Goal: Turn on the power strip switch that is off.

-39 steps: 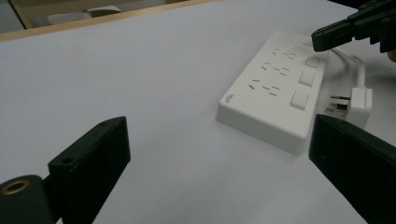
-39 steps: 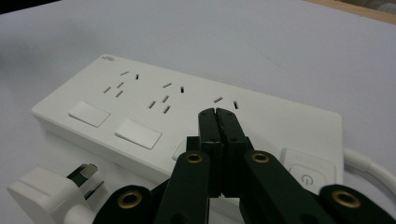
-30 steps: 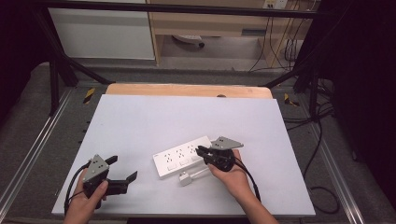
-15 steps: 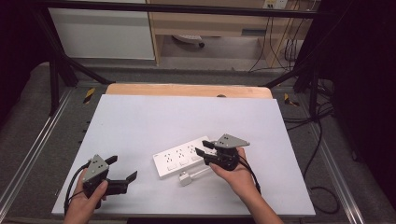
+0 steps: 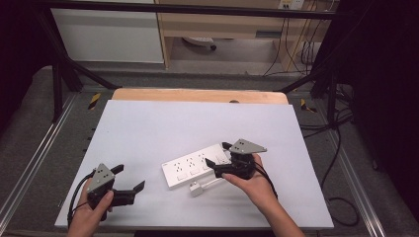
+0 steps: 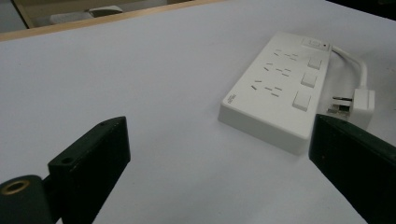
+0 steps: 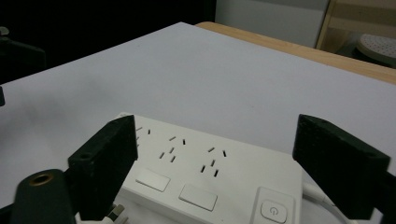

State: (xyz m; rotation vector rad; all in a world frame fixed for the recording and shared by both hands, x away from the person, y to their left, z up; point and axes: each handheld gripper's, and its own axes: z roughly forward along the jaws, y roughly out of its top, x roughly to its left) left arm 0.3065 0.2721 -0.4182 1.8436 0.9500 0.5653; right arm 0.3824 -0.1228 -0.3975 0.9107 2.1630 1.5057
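A white power strip (image 5: pixel 195 165) with three switches lies flat on the white tabletop (image 5: pixel 197 118). Its short cord curls to a white plug (image 5: pixel 196 188) lying just in front of it. My right gripper (image 5: pixel 216 153) hovers open over the strip's right end, one jaw on each side. In the right gripper view the power strip (image 7: pixel 210 172) sits low between the spread jaws of the right gripper (image 7: pixel 217 123). My left gripper (image 5: pixel 129 177) rests open near the front left corner, nothing in it. The left gripper view shows the power strip (image 6: pixel 275 88) and plug (image 6: pixel 362 100) beyond the left gripper (image 6: pixel 218 126).
A wooden strip (image 5: pixel 197 95) edges the table's far side. Metal rails run along both sides, and cables (image 5: pixel 336 148) trail on the floor at the right. A cabinet and shelf stand beyond the table.
My right gripper has drifted slightly right and away along the strip's end. The left gripper and the power strip have stayed put.
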